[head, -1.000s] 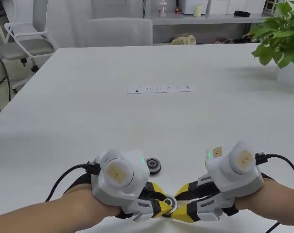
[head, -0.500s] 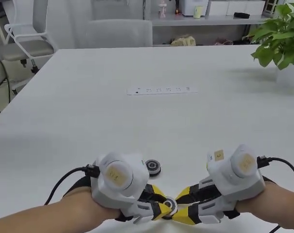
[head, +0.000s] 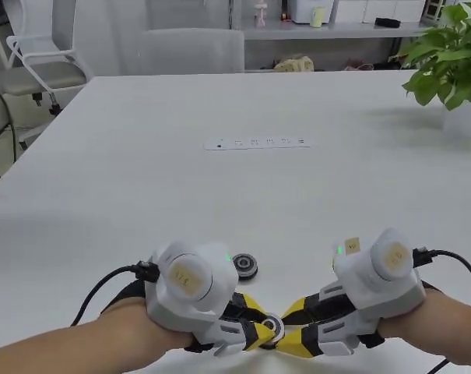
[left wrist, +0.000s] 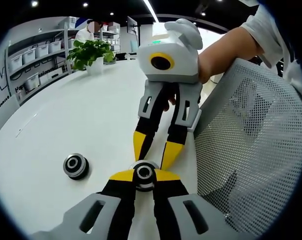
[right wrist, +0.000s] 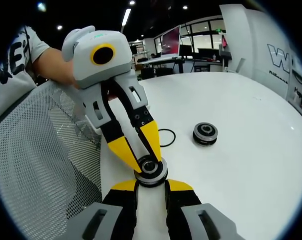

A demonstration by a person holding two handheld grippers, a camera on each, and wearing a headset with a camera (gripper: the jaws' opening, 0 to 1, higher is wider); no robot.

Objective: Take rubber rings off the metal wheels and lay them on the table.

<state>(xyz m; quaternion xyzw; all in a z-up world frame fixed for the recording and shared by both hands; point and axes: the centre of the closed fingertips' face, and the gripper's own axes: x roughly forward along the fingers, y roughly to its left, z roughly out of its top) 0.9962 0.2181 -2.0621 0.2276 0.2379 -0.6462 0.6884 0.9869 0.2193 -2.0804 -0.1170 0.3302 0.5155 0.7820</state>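
Note:
A metal wheel (head: 270, 326) with a black rubber ring is held just above the white table's (head: 219, 195) near edge, between both grippers. My left gripper (head: 258, 332) comes in from the left, its yellow fingers closed on the wheel (left wrist: 144, 173). From the right, my right gripper (head: 286, 333) meets it tip to tip, also closed on the wheel (right wrist: 151, 170). A second wheel (head: 245, 266) lies flat on the table just beyond the left gripper (left wrist: 144, 178). One loose black rubber ring (right wrist: 165, 136) lies on the table beside that second wheel (right wrist: 205, 133), past my right gripper (right wrist: 151, 184).
A white power strip (head: 258, 143) is set into the table's middle. A potted plant (head: 449, 51) stands at the far right corner, with chairs (head: 192, 51) behind the far edge. A grey mesh chair back (left wrist: 245, 140) is close behind the grippers.

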